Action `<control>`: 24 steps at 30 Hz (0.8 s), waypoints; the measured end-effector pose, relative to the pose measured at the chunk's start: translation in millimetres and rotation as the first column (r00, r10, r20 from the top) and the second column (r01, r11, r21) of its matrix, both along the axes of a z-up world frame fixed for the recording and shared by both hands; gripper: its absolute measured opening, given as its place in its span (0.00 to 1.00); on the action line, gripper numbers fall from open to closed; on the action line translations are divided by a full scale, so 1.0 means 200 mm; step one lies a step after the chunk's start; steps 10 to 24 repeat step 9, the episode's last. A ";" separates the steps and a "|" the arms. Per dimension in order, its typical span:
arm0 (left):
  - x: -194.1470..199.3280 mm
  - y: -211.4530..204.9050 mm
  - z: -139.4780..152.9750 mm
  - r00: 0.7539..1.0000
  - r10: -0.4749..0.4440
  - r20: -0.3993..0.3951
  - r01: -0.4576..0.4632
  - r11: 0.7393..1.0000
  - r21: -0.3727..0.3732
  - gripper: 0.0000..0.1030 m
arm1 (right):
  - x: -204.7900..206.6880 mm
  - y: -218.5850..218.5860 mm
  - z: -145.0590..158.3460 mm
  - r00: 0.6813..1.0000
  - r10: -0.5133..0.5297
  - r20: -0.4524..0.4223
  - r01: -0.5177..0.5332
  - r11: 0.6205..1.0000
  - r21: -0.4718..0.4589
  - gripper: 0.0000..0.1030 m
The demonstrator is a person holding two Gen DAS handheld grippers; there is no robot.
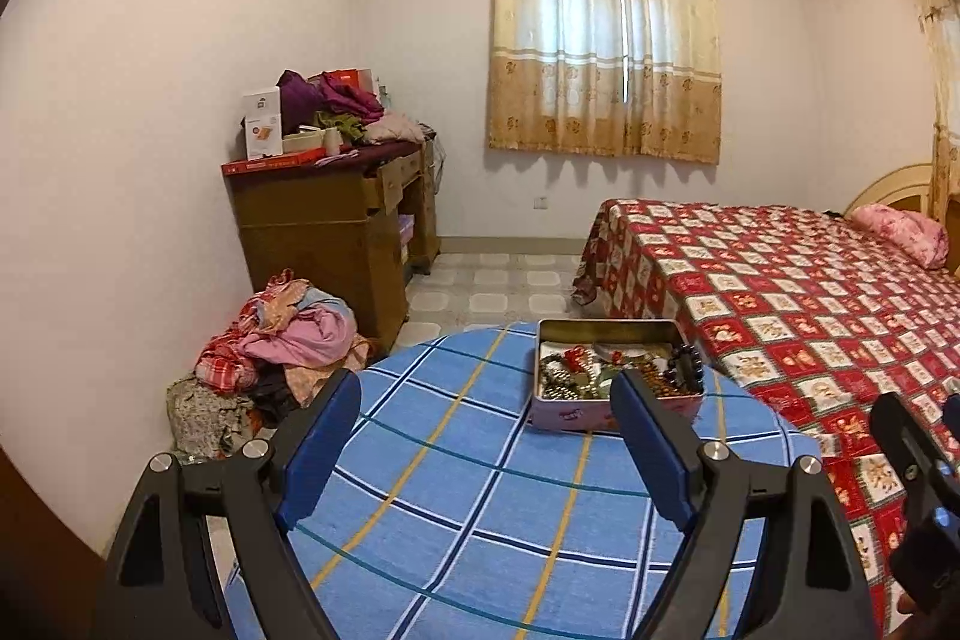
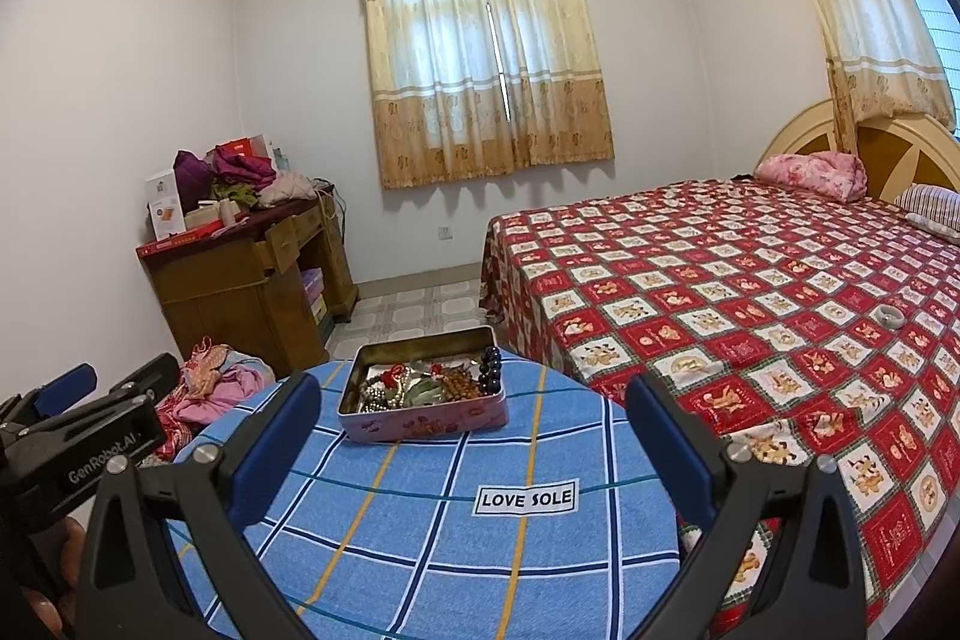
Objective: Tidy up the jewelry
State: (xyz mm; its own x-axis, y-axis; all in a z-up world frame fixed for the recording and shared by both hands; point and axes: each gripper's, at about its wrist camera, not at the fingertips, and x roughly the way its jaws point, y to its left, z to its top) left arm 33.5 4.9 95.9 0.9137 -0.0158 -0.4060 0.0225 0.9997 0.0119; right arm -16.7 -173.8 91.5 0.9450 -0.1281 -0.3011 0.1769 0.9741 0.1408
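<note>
An open pink tin (image 1: 570, 412) (image 2: 420, 421) full of tangled jewelry (image 1: 606, 370) (image 2: 420, 385), with bead strings and dark beads, stands on a round table under a blue plaid cloth (image 1: 480, 508) (image 2: 456, 538). My left gripper (image 1: 486, 394) is open and empty, held above the table just short of the tin. My right gripper (image 2: 474, 397) is open and empty, also short of the tin. A pale bangle (image 2: 890, 317) lies on the bed. The left gripper's body shows at the left of the right wrist view (image 2: 78, 436).
A bed with a red checked cover (image 1: 798, 316) (image 2: 750, 292) is right of the table. A wooden desk piled with boxes and clothes (image 1: 336, 220) (image 2: 240, 274) stands against the left wall. A clothes heap (image 1: 282, 358) lies on the floor.
</note>
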 end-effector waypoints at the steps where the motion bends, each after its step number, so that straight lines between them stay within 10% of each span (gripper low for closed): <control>1: 0.01 0.00 -0.01 1.000 0.002 -0.007 -0.002 1.000 0.001 0.83 | 0.00 0.00 0.00 1.000 0.000 0.000 0.000 1.000 0.000 1.00; 24: 0.04 0.02 -0.03 0.999 0.021 -0.040 -0.021 1.000 0.011 0.83 | 0.03 -0.05 -0.05 0.999 -0.003 -0.034 0.004 1.000 0.013 1.00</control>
